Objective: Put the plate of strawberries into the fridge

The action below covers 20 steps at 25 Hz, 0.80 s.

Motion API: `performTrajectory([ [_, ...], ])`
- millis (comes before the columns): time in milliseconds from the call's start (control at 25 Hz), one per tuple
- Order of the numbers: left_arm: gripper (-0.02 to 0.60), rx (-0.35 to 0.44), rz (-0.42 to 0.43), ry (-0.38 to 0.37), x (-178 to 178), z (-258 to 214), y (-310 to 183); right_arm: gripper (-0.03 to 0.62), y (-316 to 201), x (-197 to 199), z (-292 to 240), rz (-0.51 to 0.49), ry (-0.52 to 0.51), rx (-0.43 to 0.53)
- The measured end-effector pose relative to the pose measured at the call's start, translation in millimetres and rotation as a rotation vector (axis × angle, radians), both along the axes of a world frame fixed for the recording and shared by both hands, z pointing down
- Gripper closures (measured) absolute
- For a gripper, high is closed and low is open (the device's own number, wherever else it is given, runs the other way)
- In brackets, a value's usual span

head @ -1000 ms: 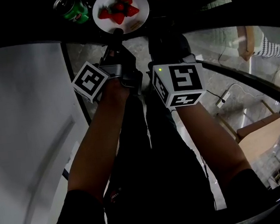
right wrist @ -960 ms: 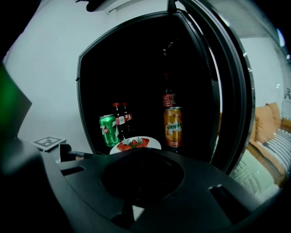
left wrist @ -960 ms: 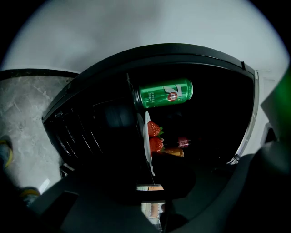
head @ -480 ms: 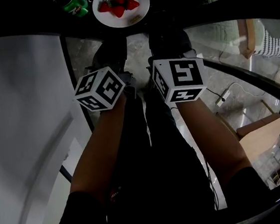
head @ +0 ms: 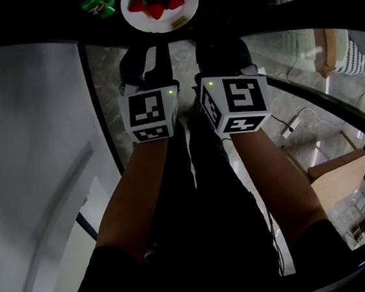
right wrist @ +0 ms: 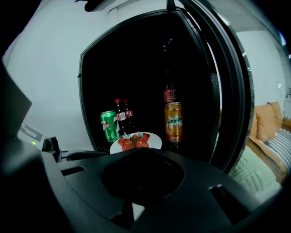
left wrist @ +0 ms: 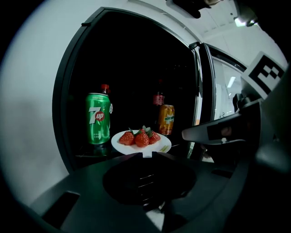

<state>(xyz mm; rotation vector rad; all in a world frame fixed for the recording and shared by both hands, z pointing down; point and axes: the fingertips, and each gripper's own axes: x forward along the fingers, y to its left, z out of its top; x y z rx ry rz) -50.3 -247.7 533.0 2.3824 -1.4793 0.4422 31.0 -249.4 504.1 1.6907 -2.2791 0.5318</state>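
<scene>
Plate (left wrist: 160, 146) with strawberries (left wrist: 141, 138) sits on the fridge (left wrist: 136, 68) shelf, between green can (left wrist: 98, 118) and orange can (left wrist: 166, 119). Left claw (head: 151, 50) is released, prongs apart, short of the plate and not touching it. Right claw (head: 219, 43) is level beside it; can't tell if it's released or clenched.

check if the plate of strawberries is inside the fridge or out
Inside. The plate sits level past the fridge doorway, between the green can and the orange can.
</scene>
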Motion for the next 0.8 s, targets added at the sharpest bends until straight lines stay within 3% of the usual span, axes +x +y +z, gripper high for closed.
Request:
performTrajectory([
  [800,0.526,-0.033,-0.035,-0.028,3,-5,-53,0.589,-30,13,4,0.013,-0.016,-0.027],
])
